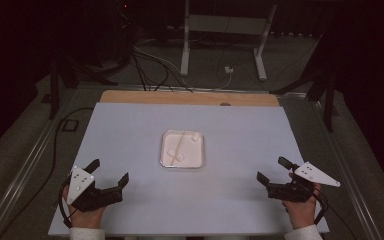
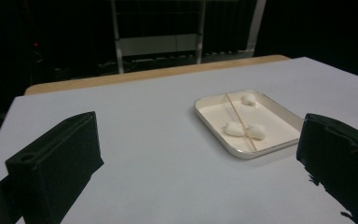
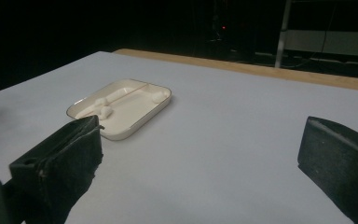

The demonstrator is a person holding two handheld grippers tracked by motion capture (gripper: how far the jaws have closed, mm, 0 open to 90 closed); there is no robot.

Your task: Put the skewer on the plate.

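Note:
A shallow white tray [image 1: 200, 148] sits at the middle of the pale table. Inside it lie three small cotton balls [image 1: 180, 156] and a thin wooden stick [image 1: 178, 144] placed diagonally. From the left gripper view the tray [image 2: 205, 109] lies ahead to the right, its stick [image 2: 239, 119] crossing two cotton balls [image 2: 234, 129]. In the right gripper view the tray [image 3: 142, 121] lies ahead to the left. My left gripper [image 1: 109, 171] rests near the front left edge, open and empty. My right gripper [image 1: 274, 170] rests near the front right, open and empty.
The table's wooden far edge [image 1: 190, 97] has a small dark knob [image 1: 225, 104]. Beyond it, a white metal frame [image 1: 225, 35] and cables [image 1: 155, 65] lie on the floor. A black cable [image 1: 60, 145] runs along the table's left side.

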